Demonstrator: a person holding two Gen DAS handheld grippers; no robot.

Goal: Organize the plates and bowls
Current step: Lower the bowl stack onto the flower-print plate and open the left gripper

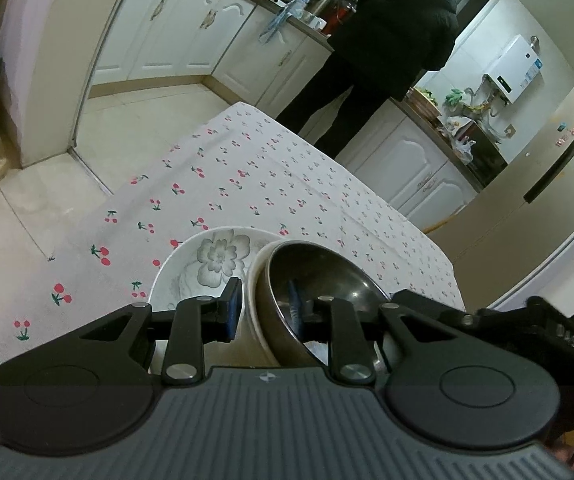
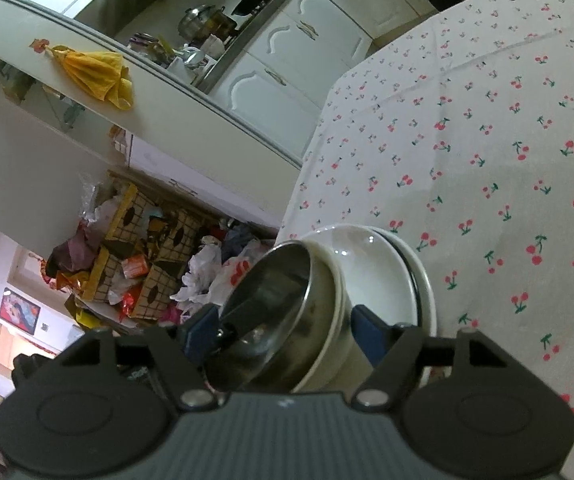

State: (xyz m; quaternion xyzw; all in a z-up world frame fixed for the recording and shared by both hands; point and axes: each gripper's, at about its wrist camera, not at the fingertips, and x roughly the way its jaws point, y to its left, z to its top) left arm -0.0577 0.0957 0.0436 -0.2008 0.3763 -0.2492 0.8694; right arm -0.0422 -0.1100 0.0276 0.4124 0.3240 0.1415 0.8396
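The right claw (image 2: 283, 330) straddles a steel bowl (image 2: 275, 300) nested in a white bowl (image 2: 341, 280).

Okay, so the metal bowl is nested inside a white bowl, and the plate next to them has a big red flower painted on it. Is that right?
Not quite. The flower on the plate is grey, not red, as the left wrist view shows. The rest stands: the metal bowl is nested inside a white bowl, with the plate next to them.

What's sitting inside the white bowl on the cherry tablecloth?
A steel bowl is nested, tilted, inside the white bowl. The white bowl's bottom is covered by it, so anything beneath the steel one cannot be seen.
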